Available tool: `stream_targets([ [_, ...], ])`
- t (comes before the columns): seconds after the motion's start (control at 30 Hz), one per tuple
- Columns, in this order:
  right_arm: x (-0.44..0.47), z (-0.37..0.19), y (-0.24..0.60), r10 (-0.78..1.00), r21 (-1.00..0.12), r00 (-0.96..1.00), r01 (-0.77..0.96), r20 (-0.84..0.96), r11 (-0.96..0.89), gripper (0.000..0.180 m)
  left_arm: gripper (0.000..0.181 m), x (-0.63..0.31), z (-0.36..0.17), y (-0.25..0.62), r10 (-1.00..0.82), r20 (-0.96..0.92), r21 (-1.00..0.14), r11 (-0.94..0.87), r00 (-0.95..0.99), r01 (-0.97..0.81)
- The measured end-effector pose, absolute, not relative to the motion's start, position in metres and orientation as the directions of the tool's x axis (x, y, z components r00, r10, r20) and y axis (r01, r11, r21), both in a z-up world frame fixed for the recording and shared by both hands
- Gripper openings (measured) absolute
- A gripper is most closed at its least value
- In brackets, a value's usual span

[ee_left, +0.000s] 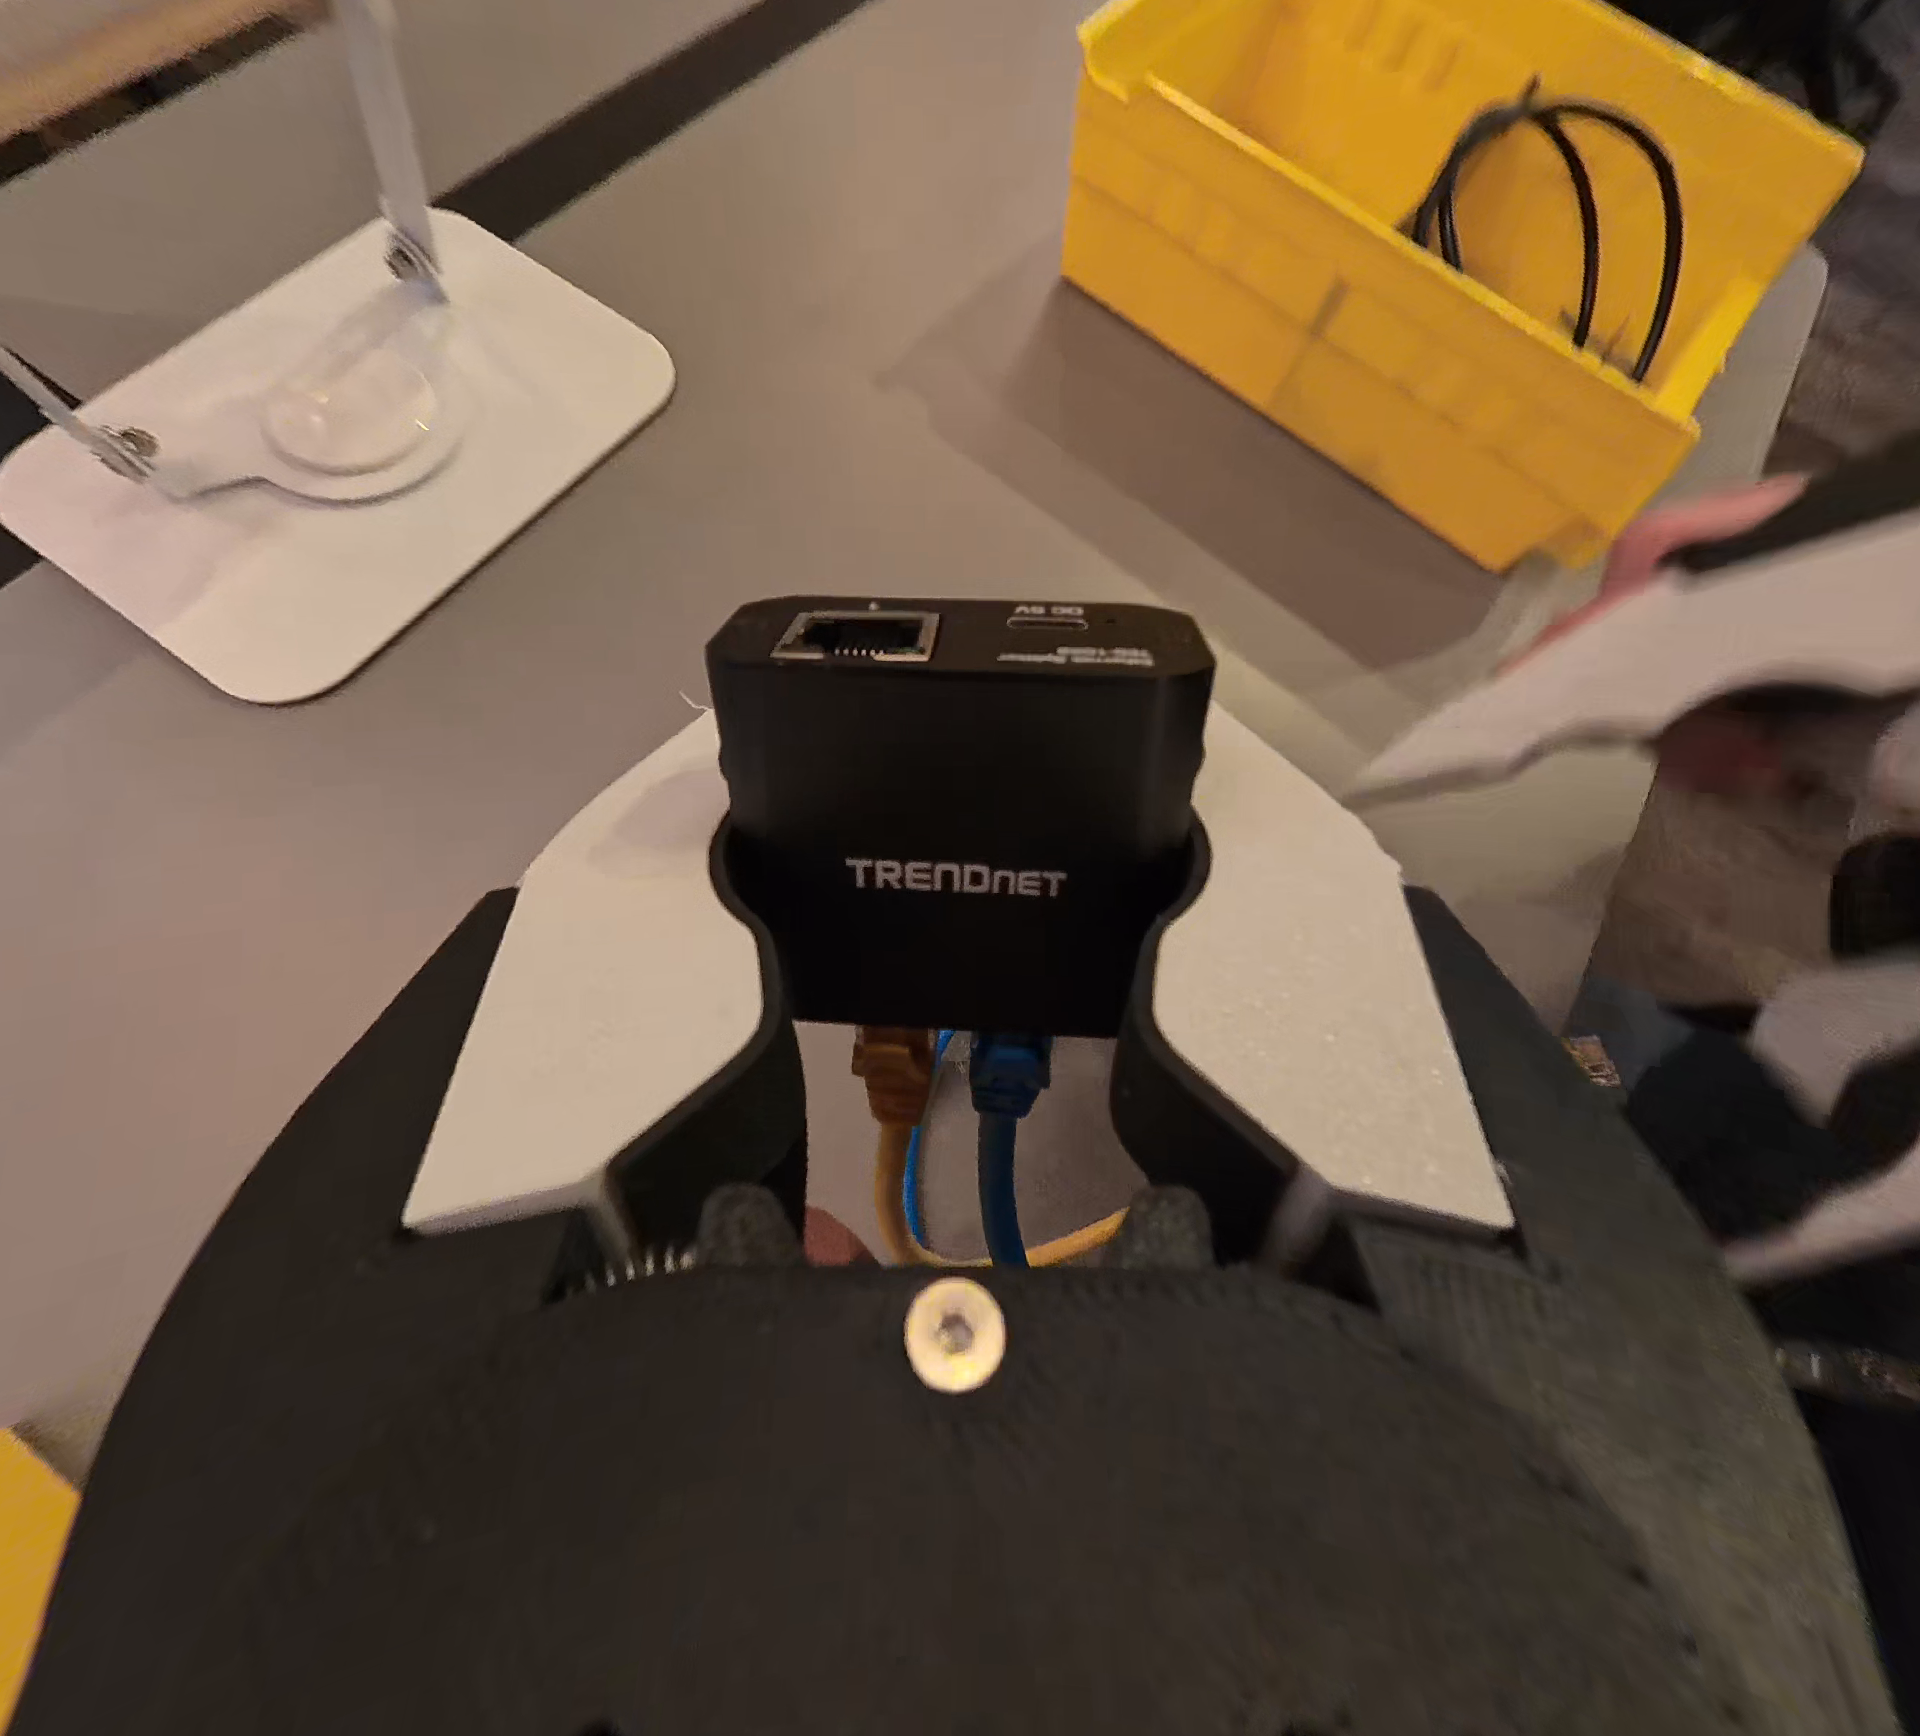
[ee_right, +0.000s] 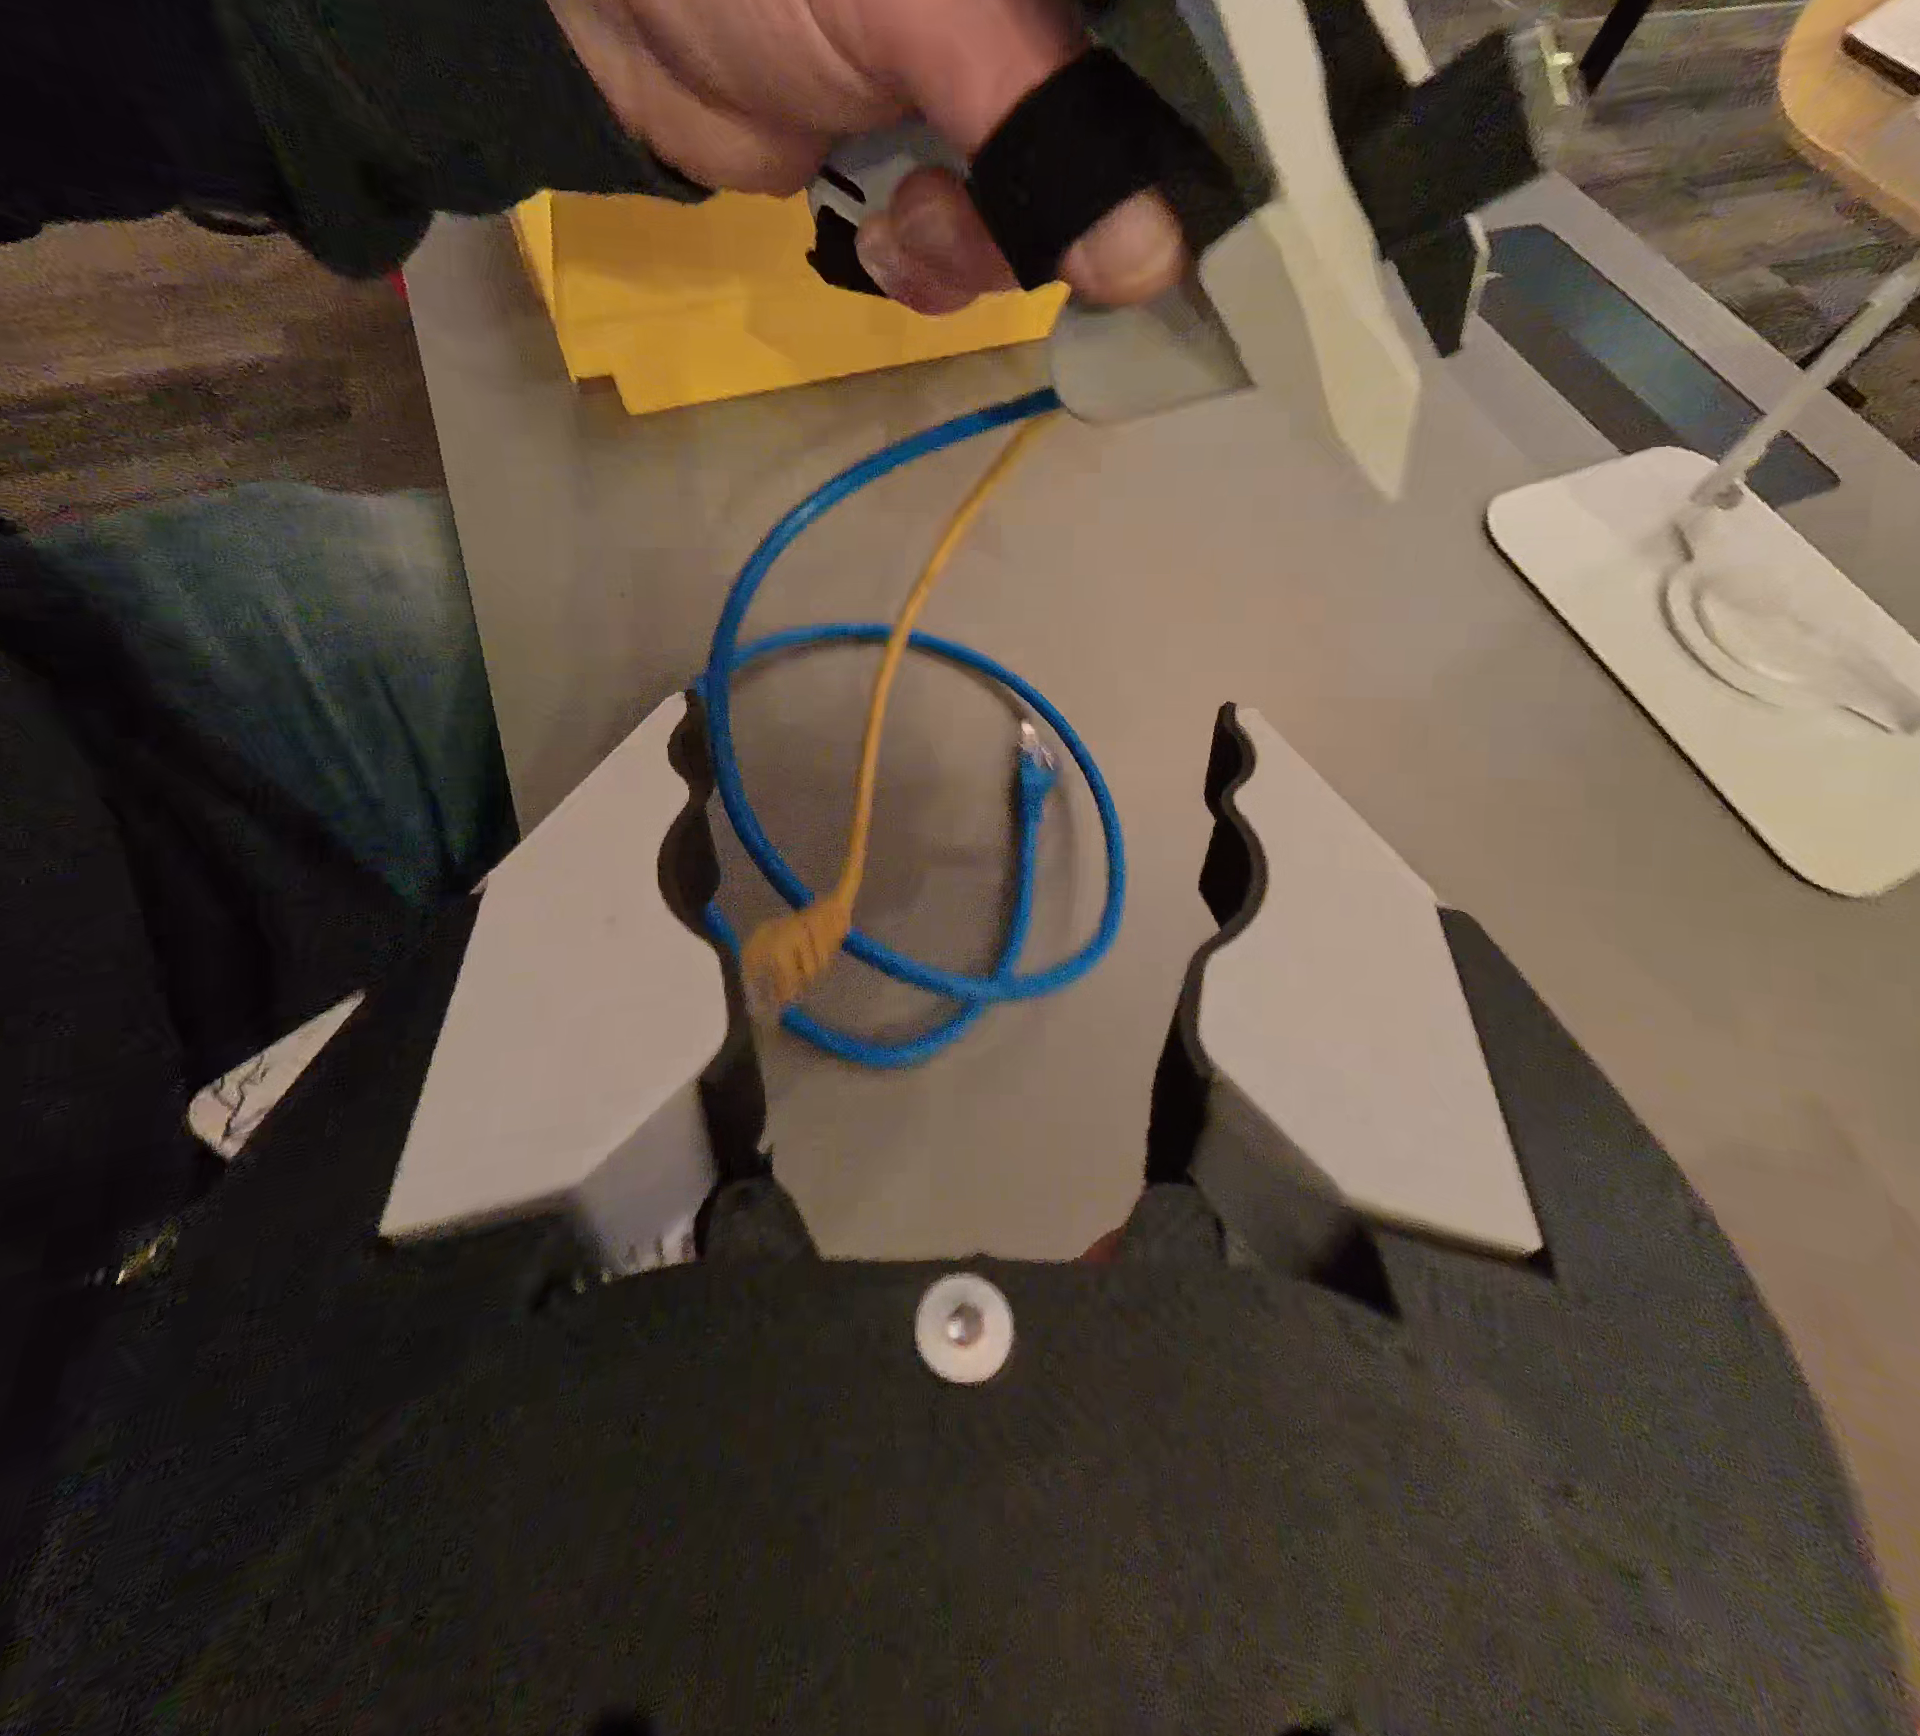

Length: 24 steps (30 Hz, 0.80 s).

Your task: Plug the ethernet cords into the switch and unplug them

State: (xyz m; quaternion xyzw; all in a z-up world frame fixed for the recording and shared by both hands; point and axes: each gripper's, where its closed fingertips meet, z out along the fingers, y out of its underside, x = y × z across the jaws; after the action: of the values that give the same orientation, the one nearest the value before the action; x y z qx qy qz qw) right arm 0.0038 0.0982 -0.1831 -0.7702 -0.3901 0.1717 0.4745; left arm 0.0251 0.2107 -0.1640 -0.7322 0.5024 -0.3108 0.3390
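- Left tongs are clenched on the black switch, held above the counter; a yellow cord and a blue cord are plugged into its near end.
- Right tongs are released and hold nothing; both cords hang down, loose ends between the fingers above the counter.

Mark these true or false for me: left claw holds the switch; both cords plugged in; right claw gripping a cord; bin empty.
1. The left claw holds the black switch. True.
2. The yellow cord and blue cord are plugged into it. True.
3. The right claw grips a cord. False: it is open, around the loose cord ends without clamping them.
4. The yellow bin is empty. False: a black cable lies inside.
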Motion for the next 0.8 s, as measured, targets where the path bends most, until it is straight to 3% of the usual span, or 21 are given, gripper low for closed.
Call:
stream_targets([
  [0.1,-0.024,-0.18,0.125,0.747,-0.881,0.651,0.424,0.135,-0.21,0.092,0.074,0.032,-0.153,0.217,-0.924,0.144,-0.842,-0.303,0.354,-0.447],
  [0.23,-0.043,-0.196,0.16,0.723,-0.892,0.69,0.309,-0.029,-0.331,0.084,0.074,0.038,-0.14,0.222,-0.898,0.192,-0.872,-0.341,0.395,-0.351],
  [0.37,-0.045,-0.19,0.182,0.706,-0.915,0.703,0.227,-0.083,-0.333,0.041,0.074,0.041,-0.135,0.216,-0.893,0.244,-0.874,-0.371,0.378,-0.312],
  [0.4,-0.046,-0.185,0.184,0.715,-0.925,0.687,0.178,-0.128,-0.336,0.019,0.074,0.042,-0.136,0.213,-0.895,0.25,-0.872,-0.374,0.37,-0.315],
  [0.53,-0.041,-0.183,0.185,0.763,-0.928,0.624,0.162,-0.168,-0.336,0.004,0.074,0.038,-0.131,0.205,-0.921,0.222,-0.884,-0.329,0.321,-0.332],
  [0.6,-0.038,-0.185,0.177,0.81,-0.909,0.546,0.194,-0.212,-0.369,0.002,0.081,0.034,-0.131,0.195,-0.953,0.193,-0.877,-0.275,0.235,-0.395],
  [0.7,-0.027,-0.195,0.159,0.888,-0.85,0.43,0.395,-0.163,-0.348,0.002,0.089,0.019,-0.135,0.184,-0.984,0.124,-0.856,-0.171,0.127,-0.488],
  [0.73,-0.023,-0.197,0.153,0.907,-0.829,0.386,0.443,-0.169,-0.342,0.002,0.088,0.015,-0.131,0.182,-0.992,0.082,-0.863,-0.119,0.096,-0.491],
  [0.8,-0.015,-0.199,0.141,0.939,-0.788,0.296,0.53,-0.176,-0.315,0.003,0.069,0.004,-0.132,0.168,-1.0,0.015,-0.835,-0.001,-0.02,-0.551],
])
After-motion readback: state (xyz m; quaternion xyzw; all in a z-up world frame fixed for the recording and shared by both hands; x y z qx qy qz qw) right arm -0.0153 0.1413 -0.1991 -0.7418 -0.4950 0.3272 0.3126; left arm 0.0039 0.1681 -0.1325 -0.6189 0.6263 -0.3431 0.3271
